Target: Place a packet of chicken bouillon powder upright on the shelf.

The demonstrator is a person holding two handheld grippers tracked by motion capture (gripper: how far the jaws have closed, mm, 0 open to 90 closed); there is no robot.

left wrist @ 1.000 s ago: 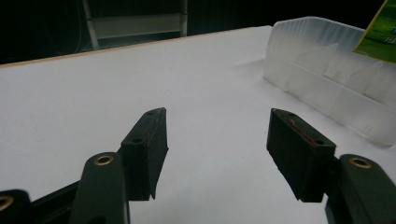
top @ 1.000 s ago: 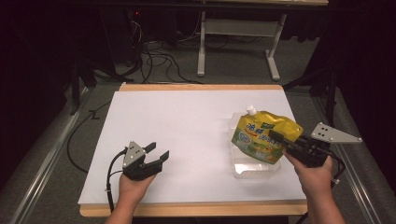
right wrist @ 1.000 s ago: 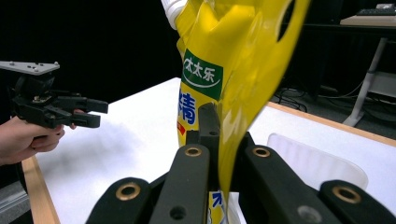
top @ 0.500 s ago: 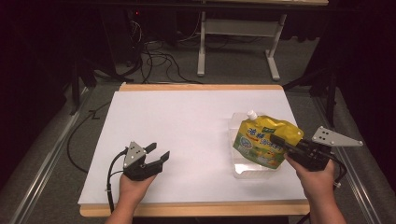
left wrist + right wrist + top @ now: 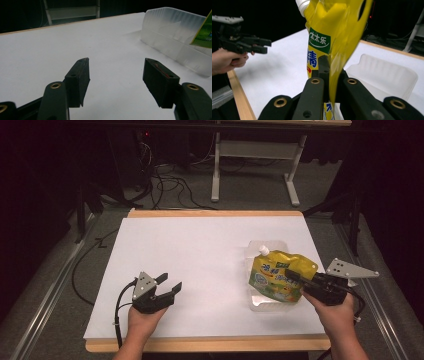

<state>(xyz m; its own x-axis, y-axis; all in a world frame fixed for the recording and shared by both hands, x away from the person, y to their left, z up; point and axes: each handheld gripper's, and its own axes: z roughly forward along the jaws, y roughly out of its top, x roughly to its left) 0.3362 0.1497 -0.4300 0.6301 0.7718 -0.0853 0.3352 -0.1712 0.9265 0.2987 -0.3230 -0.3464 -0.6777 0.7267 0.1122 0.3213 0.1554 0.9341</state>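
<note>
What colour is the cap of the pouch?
White. The cap sits at the top corner of the yellow pouch; the high view shows it best.

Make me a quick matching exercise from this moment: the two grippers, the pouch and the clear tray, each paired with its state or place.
Things:
1. left gripper
2. right gripper
3. yellow pouch
4. clear tray

States:
A. lifted off the table, clamped at one edge
B. open, nothing between the jaws
C. resting on the white table, on its right side
D. shut on thin packaging

Pairs: 1-B, 2-D, 3-A, 4-C
</note>
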